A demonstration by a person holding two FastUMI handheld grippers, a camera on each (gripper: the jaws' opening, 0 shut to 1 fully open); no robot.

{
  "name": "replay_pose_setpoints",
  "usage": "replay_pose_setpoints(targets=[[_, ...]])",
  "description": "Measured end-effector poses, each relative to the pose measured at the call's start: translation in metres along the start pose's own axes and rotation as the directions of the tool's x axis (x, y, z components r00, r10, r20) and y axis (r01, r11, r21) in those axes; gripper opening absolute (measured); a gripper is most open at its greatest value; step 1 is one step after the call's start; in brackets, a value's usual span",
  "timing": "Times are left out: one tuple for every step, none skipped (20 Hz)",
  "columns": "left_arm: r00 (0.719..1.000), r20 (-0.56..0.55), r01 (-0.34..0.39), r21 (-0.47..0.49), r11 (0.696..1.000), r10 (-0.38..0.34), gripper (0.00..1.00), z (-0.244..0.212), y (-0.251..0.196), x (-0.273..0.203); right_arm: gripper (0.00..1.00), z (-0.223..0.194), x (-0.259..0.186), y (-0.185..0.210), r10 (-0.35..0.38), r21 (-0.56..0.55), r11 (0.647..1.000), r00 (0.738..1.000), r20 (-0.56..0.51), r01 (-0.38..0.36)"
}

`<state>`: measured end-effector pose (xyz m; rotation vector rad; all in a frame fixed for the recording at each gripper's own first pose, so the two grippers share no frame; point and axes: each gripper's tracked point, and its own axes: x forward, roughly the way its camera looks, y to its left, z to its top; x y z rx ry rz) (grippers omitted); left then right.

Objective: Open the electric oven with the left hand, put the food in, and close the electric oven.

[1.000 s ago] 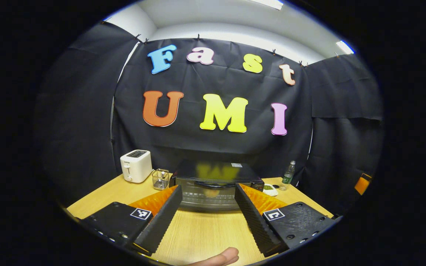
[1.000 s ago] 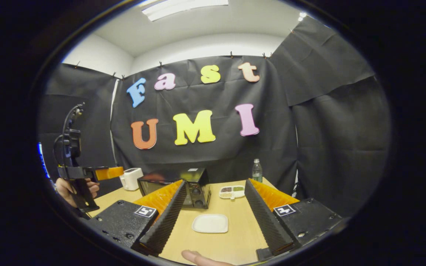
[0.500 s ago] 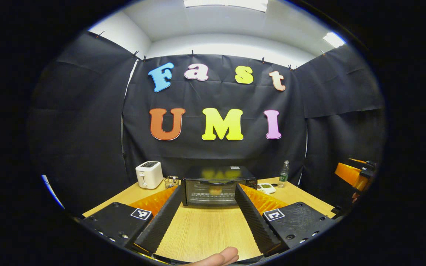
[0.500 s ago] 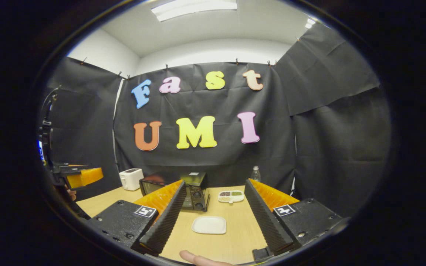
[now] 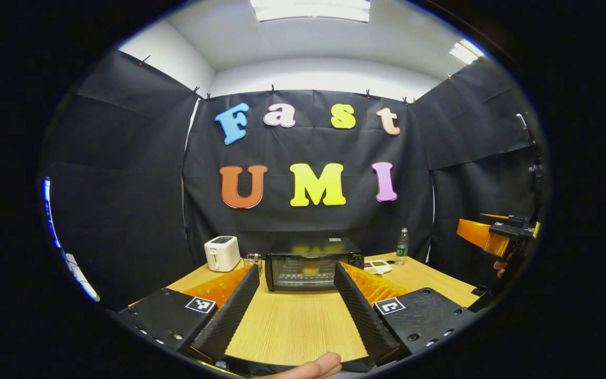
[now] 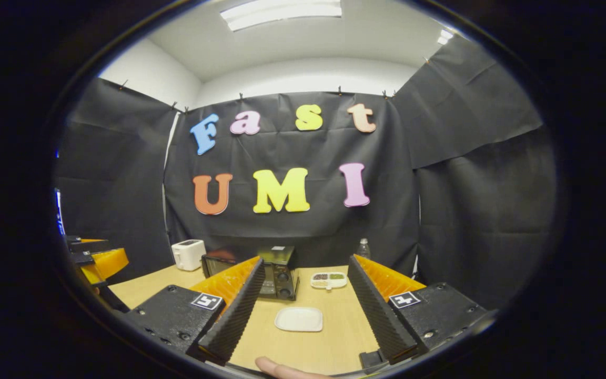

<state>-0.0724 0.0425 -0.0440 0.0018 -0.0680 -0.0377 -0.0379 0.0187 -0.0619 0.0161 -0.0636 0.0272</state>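
Left gripper view: my left hand-held gripper (image 5: 295,295) gapes empty; the oven (image 5: 311,270) sits at twelve o'clock, door shut, food (image 5: 310,270) inside. Rigid, hinged door; I'd grab its top edge. Right gripper view: my right hand-held gripper (image 6: 303,308) spread empty, oven (image 6: 274,272) at eleven.

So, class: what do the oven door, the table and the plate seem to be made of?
Oven door: likely glass, see-through, with an orange item visible behind it.
Table: pale wood or wood-look laminate, with straight grain lines.
Plate: plain matte white, plastic or ceramic; cannot tell which.
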Motion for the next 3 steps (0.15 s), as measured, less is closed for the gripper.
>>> replay_pose_setpoints(targets=[[1.000, 0.001, 0.001, 0.001, 1.000, -0.001, 0.94, -0.0008, -0.0002, 0.0001, 0.96, -0.0004, -0.0002, 0.0022, 0.005, 0.004, 1.000, 1.000, -0.001, -0.005], [1.000, 0.002, 0.003, -0.002, 1.000, -0.003, 0.94, -0.0015, -0.0003, 0.0001, 0.96, -0.0017, 0.0002, 0.0031, 0.010, 0.006, 1.000, 1.000, -0.003, -0.010], [1.000, 0.003, 0.008, -0.003, 1.000, -0.008, 0.83, -0.0019, -0.0004, 0.0017, 0.96, -0.0026, 0.0012, 0.0037, 0.011, 0.005, 1.000, 1.000, -0.005, -0.011]])
